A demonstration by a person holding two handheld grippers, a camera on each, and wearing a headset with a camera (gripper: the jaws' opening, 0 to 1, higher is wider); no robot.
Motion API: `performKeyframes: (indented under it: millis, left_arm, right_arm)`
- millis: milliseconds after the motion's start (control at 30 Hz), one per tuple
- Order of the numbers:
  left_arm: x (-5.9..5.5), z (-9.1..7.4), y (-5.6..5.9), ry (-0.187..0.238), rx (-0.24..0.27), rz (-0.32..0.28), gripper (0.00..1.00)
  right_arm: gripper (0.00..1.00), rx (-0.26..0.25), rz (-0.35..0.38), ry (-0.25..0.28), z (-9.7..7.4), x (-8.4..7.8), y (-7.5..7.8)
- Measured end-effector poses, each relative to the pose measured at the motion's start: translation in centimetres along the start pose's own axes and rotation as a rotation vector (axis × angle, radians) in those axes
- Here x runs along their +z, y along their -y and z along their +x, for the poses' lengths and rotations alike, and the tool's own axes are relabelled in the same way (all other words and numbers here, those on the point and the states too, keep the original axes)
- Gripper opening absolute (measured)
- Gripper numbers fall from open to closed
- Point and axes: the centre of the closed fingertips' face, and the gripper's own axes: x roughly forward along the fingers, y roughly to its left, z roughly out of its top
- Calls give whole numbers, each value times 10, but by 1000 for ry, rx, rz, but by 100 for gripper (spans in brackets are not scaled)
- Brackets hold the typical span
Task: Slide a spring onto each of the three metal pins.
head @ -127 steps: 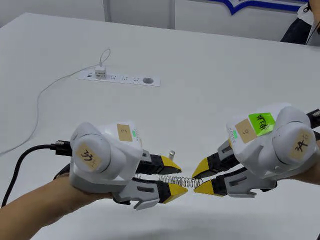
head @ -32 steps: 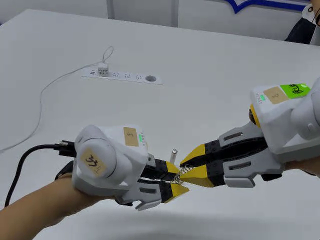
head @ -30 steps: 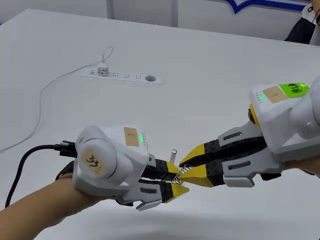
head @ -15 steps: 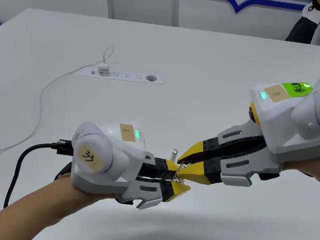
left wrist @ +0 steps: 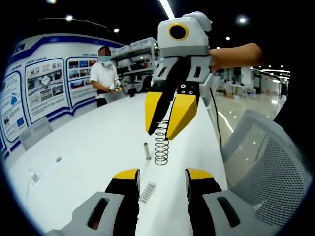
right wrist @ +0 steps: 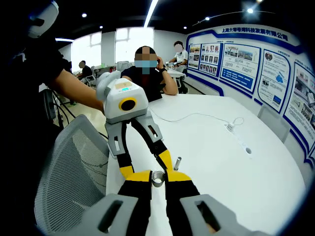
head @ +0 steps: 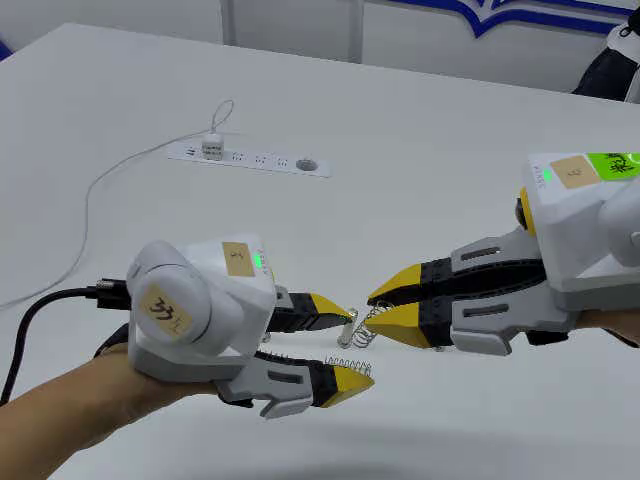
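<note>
While the right tongs (head: pixel 382 310) clamp a spring (left wrist: pixel 161 146), the left tongs (left wrist: pixel 162 174) stand apart.
Handwritten "33" marks the left tongs' round cap (head: pixel 167 312); the green sticker (head: pixel 617 163) is unreadable. At centre frame the spring's long axis hangs downward, just beside an upright pin (left wrist: pixel 146 150) on the bench (head: pixel 420 180).

White table (head: pixel 430 120): power strip (head: pixel 250 159) with charger (head: pixel 212 148), upright pin (left wrist: pixel 146 150), loose spring (left wrist: pixel 146 191), seemingly lying flat.
</note>
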Motion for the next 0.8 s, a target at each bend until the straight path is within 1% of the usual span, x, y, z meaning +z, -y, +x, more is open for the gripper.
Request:
performKeyframes:
  millis: [267, 400, 467, 500, 533, 633, 733, 800]
  left_arm:
    - [-8, -13, -9, 0, 39, -29, 44]
    - [-10, -17, -12, 2, 53, -40, 46]
    - [-12, -19, -13, 0, 56, -37, 46]
    - [-15, -21, -15, -8, 64, -38, 46]
    - [-16, -22, -17, -10, 71, -42, 47]
    - [-17, -26, -22, 1, 84, -64, 51]
    - [-20, -30, -26, -1, 98, -69, 54]
    - [-22, -33, -31, -2, 115, -73, 58]
  right_arm:
    - [10, -54, 24, -16, -8, -14, 15]
    - [10, -82, 37, -26, -14, -21, 24]
    - [10, -96, 37, -40, -16, -27, 29]
    - [10, -111, 43, -44, -18, -30, 32]
    - [10, -115, 48, -47, -20, -33, 35]
    - [10, -142, 72, -56, -26, -41, 44]
    - [10, -171, 80, -69, -32, -50, 53]
    - [10, -194, 97, -73, -37, -55, 60]
